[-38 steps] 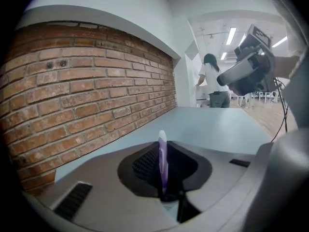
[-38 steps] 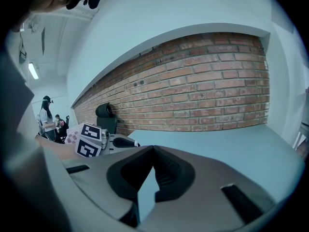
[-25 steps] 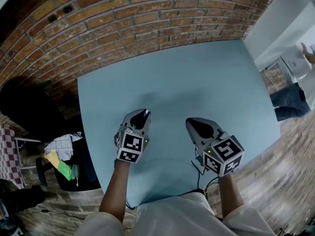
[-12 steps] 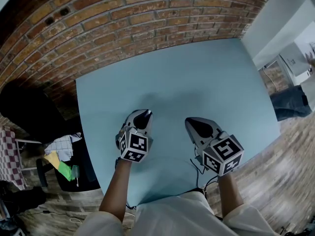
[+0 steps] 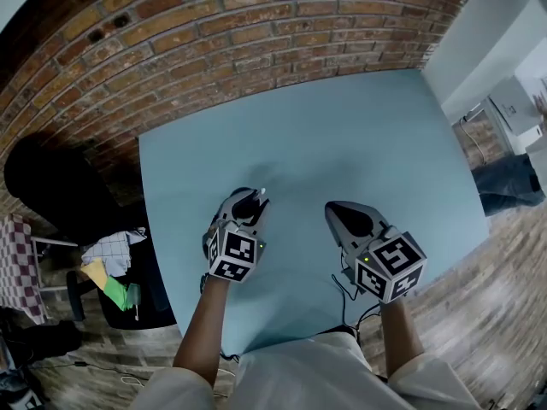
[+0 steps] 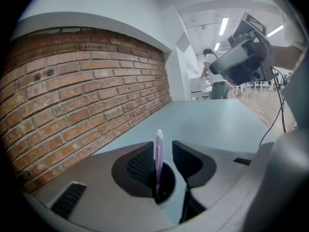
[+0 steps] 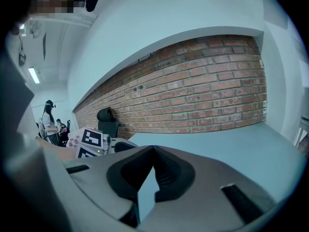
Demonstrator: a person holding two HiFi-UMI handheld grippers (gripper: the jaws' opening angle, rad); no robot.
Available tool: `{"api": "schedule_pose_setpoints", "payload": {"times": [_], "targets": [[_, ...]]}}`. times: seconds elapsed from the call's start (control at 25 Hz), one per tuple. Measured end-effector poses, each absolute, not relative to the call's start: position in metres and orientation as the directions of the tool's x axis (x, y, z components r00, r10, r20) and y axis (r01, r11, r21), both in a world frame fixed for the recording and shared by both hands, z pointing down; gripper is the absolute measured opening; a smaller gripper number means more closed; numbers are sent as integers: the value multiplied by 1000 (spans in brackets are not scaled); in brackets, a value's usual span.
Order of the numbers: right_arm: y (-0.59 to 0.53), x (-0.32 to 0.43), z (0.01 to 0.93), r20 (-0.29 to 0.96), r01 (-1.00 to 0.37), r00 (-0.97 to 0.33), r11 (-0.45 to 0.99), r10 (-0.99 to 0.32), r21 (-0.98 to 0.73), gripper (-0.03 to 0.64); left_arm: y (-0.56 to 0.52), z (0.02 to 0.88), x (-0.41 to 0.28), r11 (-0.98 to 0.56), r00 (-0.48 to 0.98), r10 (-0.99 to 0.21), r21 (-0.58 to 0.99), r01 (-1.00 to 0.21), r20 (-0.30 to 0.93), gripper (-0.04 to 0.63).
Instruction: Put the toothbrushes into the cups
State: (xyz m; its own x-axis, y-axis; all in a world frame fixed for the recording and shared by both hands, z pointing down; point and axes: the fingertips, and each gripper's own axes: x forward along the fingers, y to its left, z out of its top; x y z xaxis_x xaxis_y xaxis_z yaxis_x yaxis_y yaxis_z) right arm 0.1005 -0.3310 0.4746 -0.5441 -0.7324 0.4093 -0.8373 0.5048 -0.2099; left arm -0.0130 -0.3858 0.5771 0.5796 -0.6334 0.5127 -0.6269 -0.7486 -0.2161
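A slim purple-and-white toothbrush (image 6: 158, 153) stands upright between the jaws of my left gripper (image 6: 162, 147). Its lower end goes down into a dark round cup (image 6: 166, 185) right under the jaws. Those jaws are opening, and a gap shows between the brush and the right pad. In the head view only the brush's pale tip (image 5: 261, 192) pokes out at the left gripper (image 5: 253, 198); the cup is hidden beneath it. My right gripper (image 5: 336, 208) hovers over the blue table (image 5: 342, 135) to the right, shut with nothing in it (image 7: 153, 150).
A brick wall (image 5: 214, 32) runs along the table's far edge. Left of the table stand a black chair (image 5: 51, 195) and a heap of cloths (image 5: 107, 267). A cable (image 5: 346, 293) hangs off the near edge. A person (image 6: 212, 74) stands far off in the room.
My left gripper's jaws have opened around the toothbrush, whose pale tip now shows at the jaw tips in the head view. Neither hand has shifted noticeably.
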Motion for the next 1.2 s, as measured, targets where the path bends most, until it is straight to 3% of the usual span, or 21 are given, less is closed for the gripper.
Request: {"api": "schedule_pose_setpoints", "payload": {"times": [1.2], "targets": [[-221,69,387,280,-870,-487,488,-827,-71,6,-240,437,-99,-649,587,-757,-229,-726,286,156]]}}
